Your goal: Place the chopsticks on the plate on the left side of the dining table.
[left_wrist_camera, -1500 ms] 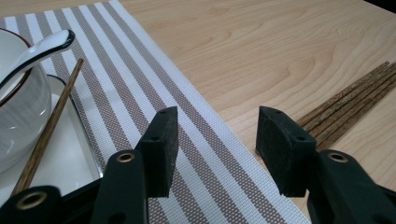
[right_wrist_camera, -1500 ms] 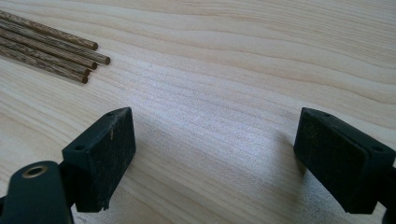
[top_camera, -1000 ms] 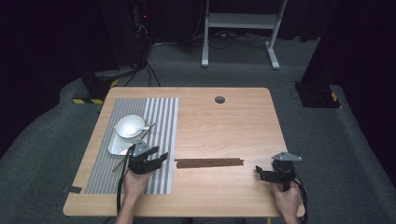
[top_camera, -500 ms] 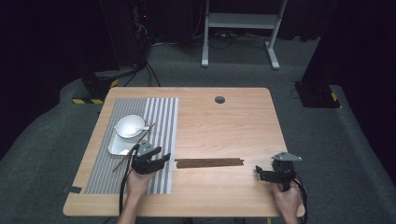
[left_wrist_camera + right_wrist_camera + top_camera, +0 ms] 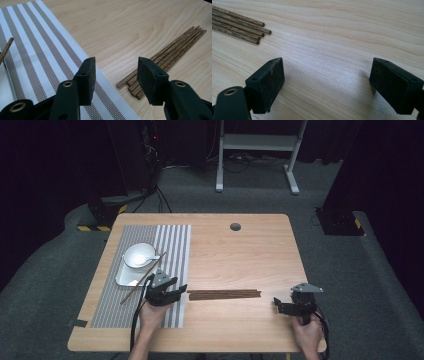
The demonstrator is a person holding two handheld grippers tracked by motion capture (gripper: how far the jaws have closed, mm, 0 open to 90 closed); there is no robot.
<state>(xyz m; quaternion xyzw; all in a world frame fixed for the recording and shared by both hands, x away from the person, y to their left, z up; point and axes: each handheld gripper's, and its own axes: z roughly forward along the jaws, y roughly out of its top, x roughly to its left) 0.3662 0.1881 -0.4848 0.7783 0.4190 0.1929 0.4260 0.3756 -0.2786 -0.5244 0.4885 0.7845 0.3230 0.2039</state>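
The left gripper (image 5: 176, 291) hovered at the placemat's near right edge with its jaws parted and nothing between them, pointing toward three o'clock at the bundle of wooden chopsticks (image 5: 224, 294). In the left gripper view the chopsticks (image 5: 165, 58) lay on the bare table (image 5: 125, 30) just beyond the right jaw, apart from it. The right gripper (image 5: 281, 306) rested at about four o'clock of the bundle, jaws spread wide and empty over bare wood, near the chopstick tips (image 5: 239, 26). At ten o'clock of the left gripper, on the striped placemat (image 5: 172, 245), a white bowl (image 5: 138, 255) sat on a white tray (image 5: 125, 276), with one chopstick (image 5: 142, 279) leaning across the tray.
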